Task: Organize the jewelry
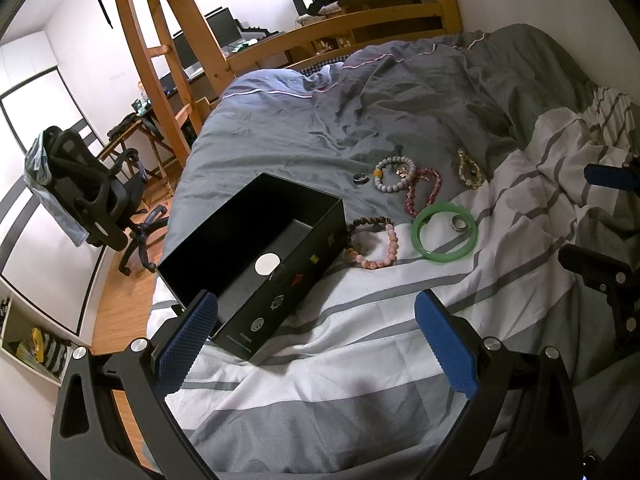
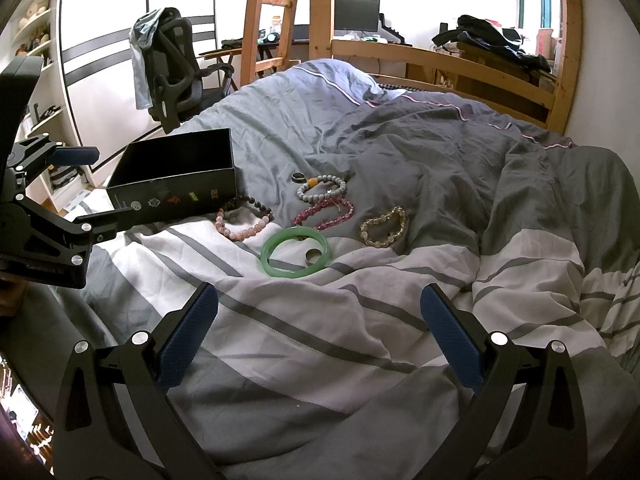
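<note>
An open black box [image 1: 256,256] [image 2: 176,178] lies on the bed, holding only a white round disc [image 1: 267,264]. Beside it lie a pink bead bracelet [image 1: 378,250] [image 2: 244,228], a dark bead bracelet [image 1: 370,222], a green bangle [image 1: 445,235] [image 2: 295,258] with a silver ring [image 1: 458,224] [image 2: 313,255] inside it, a dark red bracelet [image 1: 424,196] [image 2: 326,212], a grey bead bracelet [image 1: 394,174] [image 2: 321,188], a gold bracelet [image 1: 470,170] [image 2: 383,227] and a dark ring [image 1: 359,178] [image 2: 298,177]. My left gripper [image 1: 316,320] is open at the box's near corner. My right gripper [image 2: 320,308] is open, short of the bangle.
The bed has a rumpled grey duvet [image 2: 400,140] and a striped white and grey cover [image 2: 280,320]. A wooden bed frame and ladder [image 1: 160,60] stand behind. An office chair [image 1: 92,200] and a desk with monitors stand to the left of the bed.
</note>
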{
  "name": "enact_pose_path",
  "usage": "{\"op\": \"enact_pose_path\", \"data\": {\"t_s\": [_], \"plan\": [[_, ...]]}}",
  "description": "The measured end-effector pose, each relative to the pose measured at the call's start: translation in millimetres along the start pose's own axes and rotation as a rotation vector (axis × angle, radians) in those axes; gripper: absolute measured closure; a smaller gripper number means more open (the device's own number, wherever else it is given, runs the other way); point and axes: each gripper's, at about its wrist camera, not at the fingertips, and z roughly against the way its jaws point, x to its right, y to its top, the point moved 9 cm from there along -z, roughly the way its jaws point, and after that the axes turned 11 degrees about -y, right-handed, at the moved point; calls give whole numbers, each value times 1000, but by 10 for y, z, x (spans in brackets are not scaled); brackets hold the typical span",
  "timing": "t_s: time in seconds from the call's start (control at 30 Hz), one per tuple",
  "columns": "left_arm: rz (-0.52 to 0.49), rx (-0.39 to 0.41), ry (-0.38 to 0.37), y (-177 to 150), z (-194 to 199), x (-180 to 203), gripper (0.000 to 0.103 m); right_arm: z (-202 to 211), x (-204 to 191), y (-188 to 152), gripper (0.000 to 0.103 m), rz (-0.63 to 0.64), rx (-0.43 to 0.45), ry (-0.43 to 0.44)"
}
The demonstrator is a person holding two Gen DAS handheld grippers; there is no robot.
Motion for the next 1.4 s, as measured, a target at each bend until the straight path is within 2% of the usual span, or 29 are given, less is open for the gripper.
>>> {"op": "enact_pose_path", "data": {"t_s": [0.77,1.1,1.27,1.33,1.4], "plan": [[-3,-4,5,19,0,41,6,-7,0,4,3,2,-2,-1],[-6,-27,-19,-54,-55,30,6,-41,-2,4,3,-11,-11,10],[-62,-62,-31,50,-231,198,6,-137,-31,-18,3,-24,-16,38],[-83,-79,-41,68,-317,268,7,-194,-18,16,5,-25,-18,46],[-105,-115,-60,60,-450,336,20,-254,-11,53,9,-24,-26,56]]}}
